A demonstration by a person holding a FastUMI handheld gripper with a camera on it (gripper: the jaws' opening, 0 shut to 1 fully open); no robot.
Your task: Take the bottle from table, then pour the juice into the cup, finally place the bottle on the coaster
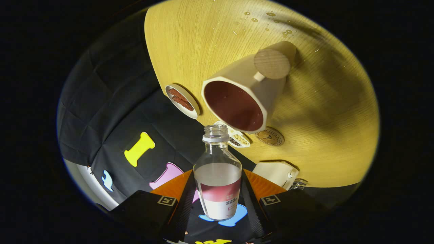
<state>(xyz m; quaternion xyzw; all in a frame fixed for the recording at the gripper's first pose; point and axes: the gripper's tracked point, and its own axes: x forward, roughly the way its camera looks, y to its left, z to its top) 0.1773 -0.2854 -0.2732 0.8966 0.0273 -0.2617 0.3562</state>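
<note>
My gripper (218, 200) is shut on a clear uncapped bottle (217, 176), both fingers pressing its sides at the label. A little red juice lies low in the bottle. The view is rolled, so the yellow wooden table (322, 135) fills the far side. Just beyond the bottle's open mouth stands a cream faceted cup (237, 101) with a round wooden-faced handle; dark red juice fills its inside. A round brown coaster (270, 136) lies on the table right beside the cup's rim, to the right of the bottle's mouth.
A small white dish (182, 101) with brown pieces sits near the table edge left of the cup. A white patterned item (237, 137) lies behind the bottle neck. A white boxy object (276, 173) stands by the right finger. Water drops (268, 20) dot the far tabletop.
</note>
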